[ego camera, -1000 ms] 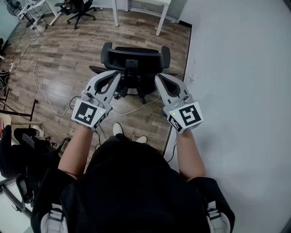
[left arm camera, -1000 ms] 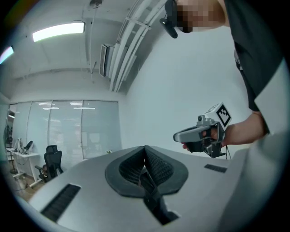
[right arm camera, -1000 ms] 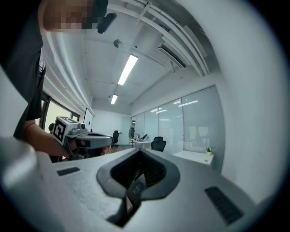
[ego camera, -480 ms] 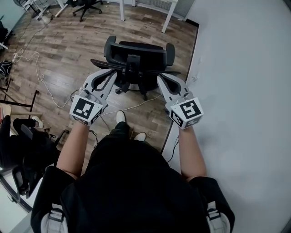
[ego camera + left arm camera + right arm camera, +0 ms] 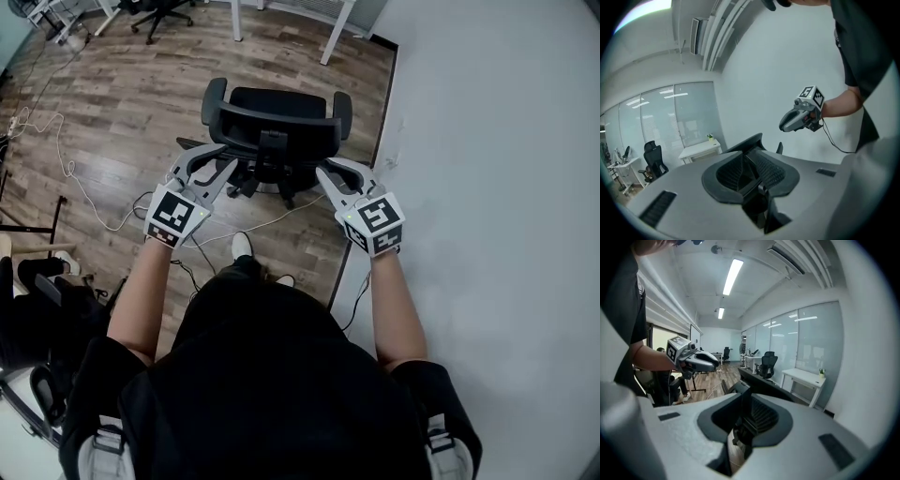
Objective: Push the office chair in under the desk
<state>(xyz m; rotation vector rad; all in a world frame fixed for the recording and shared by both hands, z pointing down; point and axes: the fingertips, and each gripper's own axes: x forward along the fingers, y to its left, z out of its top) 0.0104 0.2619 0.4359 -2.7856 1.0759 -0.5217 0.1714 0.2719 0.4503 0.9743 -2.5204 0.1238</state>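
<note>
The black office chair stands on the wood floor with its backrest toward me, also in the left gripper view and the right gripper view. Beyond it stand the legs of a white desk. My left gripper is just behind the chair's left armrest. My right gripper is behind the right armrest. The jaws of both are opening, with a narrow gap showing in the left gripper and the right gripper. Nothing is pressed between the pads.
A white wall runs close along the right. White cables trail over the floor at the left. Dark equipment sits at the lower left. Another black chair stands far back. The person's shoe is just behind the chair.
The chair has rolled a little farther from me, toward the desk legs, and I have stepped after it. Both grippers' tips have drawn back from the backrest.
</note>
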